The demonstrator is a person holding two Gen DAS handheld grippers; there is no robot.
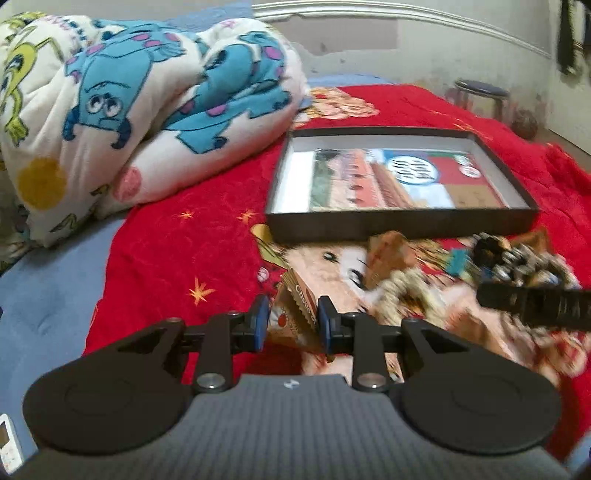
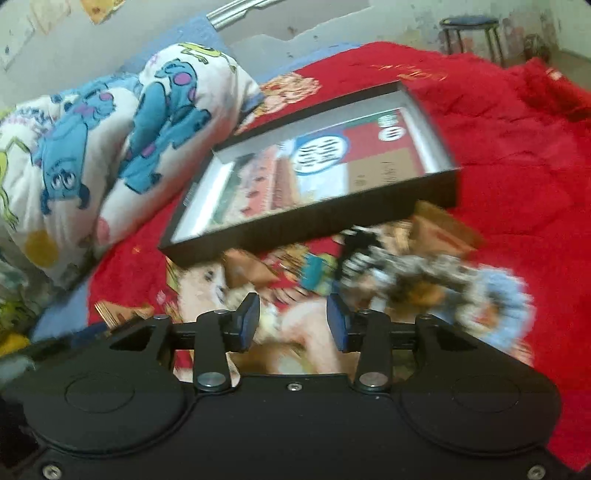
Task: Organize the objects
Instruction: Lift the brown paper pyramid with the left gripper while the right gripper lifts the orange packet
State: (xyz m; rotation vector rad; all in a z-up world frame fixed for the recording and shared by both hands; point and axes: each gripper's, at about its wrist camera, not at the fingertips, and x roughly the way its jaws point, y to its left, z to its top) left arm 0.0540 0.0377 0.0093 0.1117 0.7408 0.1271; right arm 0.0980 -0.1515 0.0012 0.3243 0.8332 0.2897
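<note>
My left gripper (image 1: pixel 291 321) is clenched on a small brown paper packet (image 1: pixel 295 314) with red print; its blue pads (image 1: pixel 325 325) press the packet from both sides, just above the red blanket (image 1: pixel 184 258). My right gripper (image 2: pixel 293 319) stands released: its jaws are apart with nothing pinched between them, only the blanket's pale cartoon print beneath. No earlier view lets me say more of it.

Ahead of both grippers lies a loose, blurred heap of small things (image 2: pixel 406 266) on the blanket: more brown packets (image 1: pixel 388 251), a teal piece (image 2: pixel 317 277) and some dark, speckled bits that I cannot make out. Just beyond the heap, touching its far edge, sits a shallow black box (image 1: pixel 399 225) with white inner walls, open on top. A flat printed sheet (image 1: pixel 388 181) showing a red building covers most of its floor.

To the left of the box a bunched white quilt (image 1: pixel 129 110) with blue monsters rests on the blanket. A blue sheet (image 1: pixel 48 295) shows at the near left. Far behind, by the wall, stands a round stool (image 2: pixel 469 26).
</note>
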